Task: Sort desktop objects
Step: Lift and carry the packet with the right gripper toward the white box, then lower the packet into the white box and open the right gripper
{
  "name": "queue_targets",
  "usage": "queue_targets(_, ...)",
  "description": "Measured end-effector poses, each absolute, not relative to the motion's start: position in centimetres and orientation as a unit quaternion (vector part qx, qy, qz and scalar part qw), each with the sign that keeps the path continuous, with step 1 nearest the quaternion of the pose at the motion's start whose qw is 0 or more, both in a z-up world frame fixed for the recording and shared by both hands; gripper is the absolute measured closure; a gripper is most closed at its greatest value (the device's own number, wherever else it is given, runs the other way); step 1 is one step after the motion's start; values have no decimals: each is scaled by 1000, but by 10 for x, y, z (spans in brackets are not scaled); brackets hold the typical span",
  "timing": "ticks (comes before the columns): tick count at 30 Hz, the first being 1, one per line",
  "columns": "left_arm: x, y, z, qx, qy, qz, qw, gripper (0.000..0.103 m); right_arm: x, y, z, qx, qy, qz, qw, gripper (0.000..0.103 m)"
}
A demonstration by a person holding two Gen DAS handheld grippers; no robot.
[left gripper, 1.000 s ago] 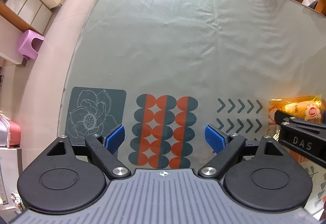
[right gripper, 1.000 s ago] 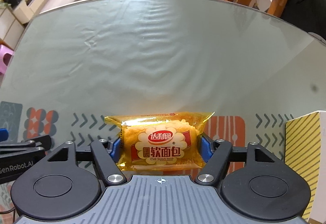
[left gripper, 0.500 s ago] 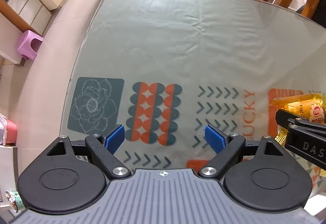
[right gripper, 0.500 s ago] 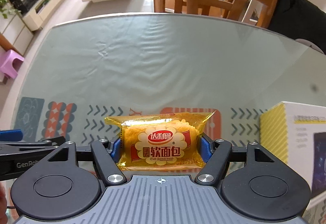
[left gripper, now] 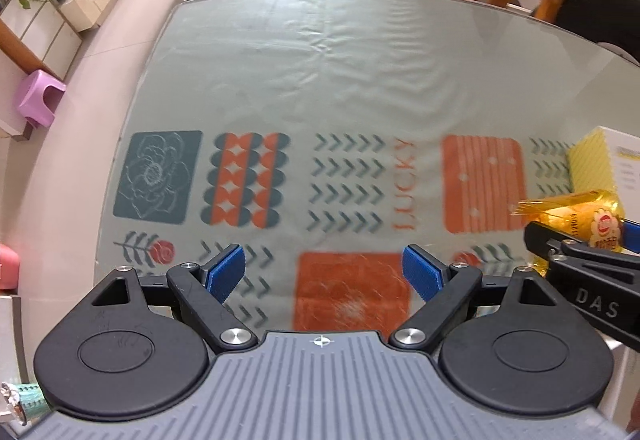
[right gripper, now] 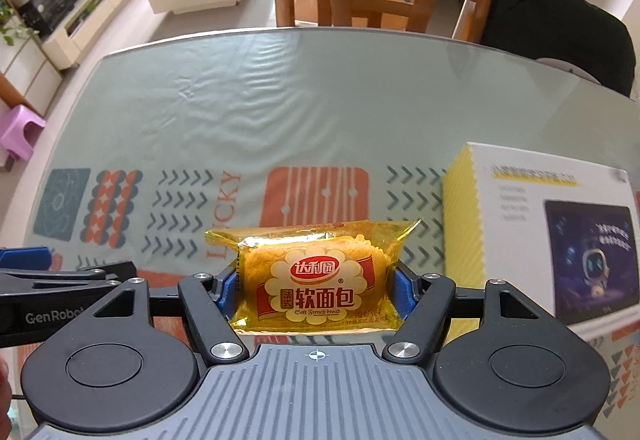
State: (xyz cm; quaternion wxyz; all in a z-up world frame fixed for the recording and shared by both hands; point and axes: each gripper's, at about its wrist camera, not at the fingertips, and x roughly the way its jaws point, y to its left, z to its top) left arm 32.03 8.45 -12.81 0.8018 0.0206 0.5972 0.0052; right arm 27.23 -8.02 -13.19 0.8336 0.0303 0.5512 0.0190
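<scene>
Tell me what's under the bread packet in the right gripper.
Beneath the soft French bread packet, held between the right gripper jaws, lies the patterned table mat, with part of the "LUCKY" print showing. The patch directly below is hidden by the packet.

Both grippers have drawn back over the table (left gripper: 360,79), bringing the yellow-and-white box (right gripper: 540,232) into view.
</scene>
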Motion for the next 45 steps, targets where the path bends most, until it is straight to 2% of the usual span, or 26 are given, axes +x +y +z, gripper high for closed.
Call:
queue_targets(9, 274, 51, -115, 22, 596, -8, 803, 0, 227, -110, -122, 27, 547, 20, 837, 35)
queue_targets(28, 185, -15, -113, 14, 621, -12, 783, 0, 125, -190, -138, 75, 579, 6, 812, 35)
queue_targets(45, 141, -15, -141, -2, 659, 7, 752, 0, 71, -164, -187, 62, 640, 28, 766, 35)
